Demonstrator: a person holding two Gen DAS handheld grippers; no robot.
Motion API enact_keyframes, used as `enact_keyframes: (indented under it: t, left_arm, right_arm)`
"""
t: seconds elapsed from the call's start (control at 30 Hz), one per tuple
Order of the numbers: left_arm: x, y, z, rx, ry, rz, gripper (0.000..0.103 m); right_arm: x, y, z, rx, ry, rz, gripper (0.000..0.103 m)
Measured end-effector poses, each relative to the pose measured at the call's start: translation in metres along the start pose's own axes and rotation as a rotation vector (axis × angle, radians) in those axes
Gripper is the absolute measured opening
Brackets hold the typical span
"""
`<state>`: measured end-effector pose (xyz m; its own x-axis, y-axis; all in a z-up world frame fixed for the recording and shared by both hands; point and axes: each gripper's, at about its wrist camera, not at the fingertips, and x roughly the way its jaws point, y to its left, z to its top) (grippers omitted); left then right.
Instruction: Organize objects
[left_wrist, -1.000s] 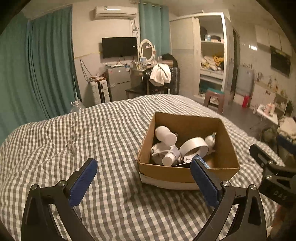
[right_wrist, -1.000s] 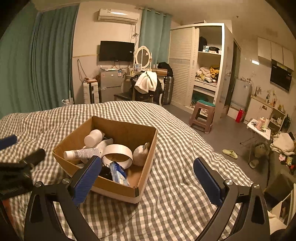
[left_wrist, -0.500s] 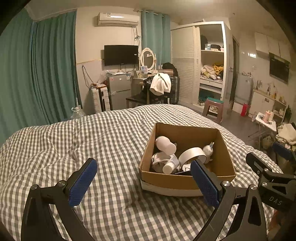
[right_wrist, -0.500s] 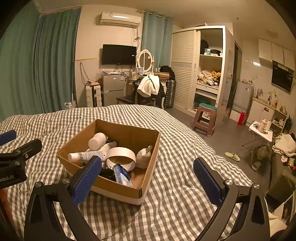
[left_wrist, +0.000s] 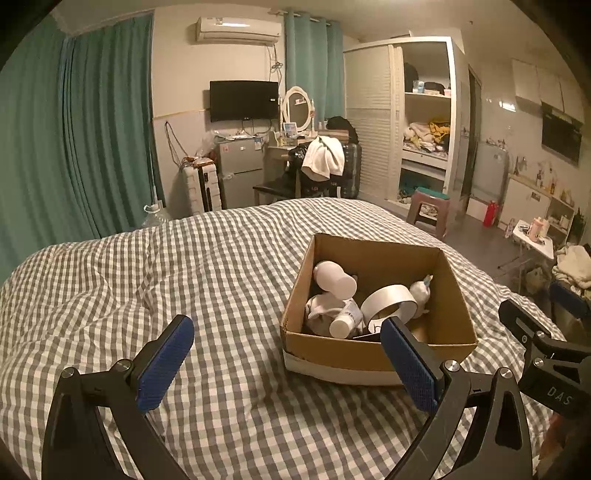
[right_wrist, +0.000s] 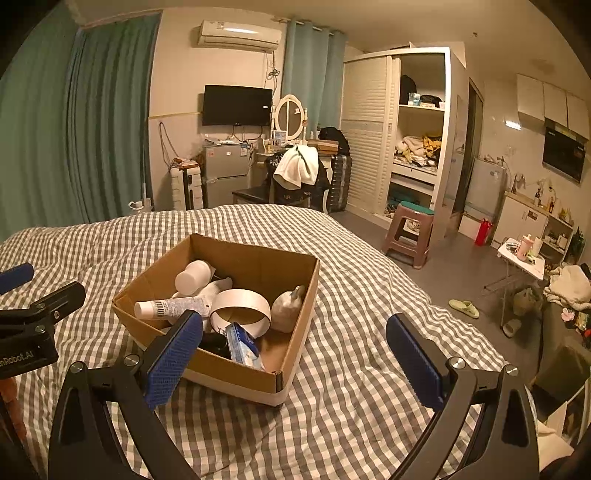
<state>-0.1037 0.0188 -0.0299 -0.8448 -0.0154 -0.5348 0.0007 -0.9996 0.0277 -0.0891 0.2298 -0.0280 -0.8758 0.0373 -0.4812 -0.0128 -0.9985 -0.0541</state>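
Observation:
An open cardboard box (left_wrist: 458, 306) (right_wrist: 299, 332) sits on the checked bed. In it lie a white bottle (left_wrist: 334, 278) (right_wrist: 192, 277), a white tube (right_wrist: 170, 306), a roll of white tape (left_wrist: 388, 301) (right_wrist: 240, 308), a grey-white pouch (right_wrist: 286, 304) and a blue packet (right_wrist: 242, 343). My left gripper (left_wrist: 288, 363) is open and empty, left of and before the box. My right gripper (right_wrist: 295, 360) is open and empty, over the box's near right corner. Each gripper shows at the edge of the other's view.
The grey-and-white checked duvet (left_wrist: 147, 280) covers the bed. Beyond it stand a small fridge (left_wrist: 240, 173), a chair with a white towel (left_wrist: 321, 157), a wardrobe (left_wrist: 424, 122) and a stool (right_wrist: 408, 229). Green curtains (left_wrist: 74, 147) hang at the left.
Both grippers have drawn back and risen a little, so the box looks smaller and farther. Both stay open and empty. The box's contents have not moved.

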Motion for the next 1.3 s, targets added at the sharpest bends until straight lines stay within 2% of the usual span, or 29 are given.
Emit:
enact_keyframes:
  t: [0.3,0.63,0.8,1.3]
  left_arm:
    - [0.0047,-0.0037,-0.0017,0.008,0.028,-0.002,0.103]
    - [0.0041,-0.0089,-0.0030,0.032,0.017,-0.008,0.103]
    - [0.0019,-0.0083,-0.0041,0.022,-0.009,0.018,0.103]
    - [0.0030,-0.0088,-0.0079,0.031,-0.005,0.018,0.103]
  right_arm:
    - [0.0027,0.0014,-0.0004,0.002,0.005,0.002,0.100]
    - [0.0087,0.0035,-0.0033,0.006,0.020,0.010,0.100]
    - [0.0092,0.0071,-0.0043,-0.009,0.020,0.003,0.100]
    - [0.0095,0.0071,-0.0045,-0.011,0.022,0.006,0.100]
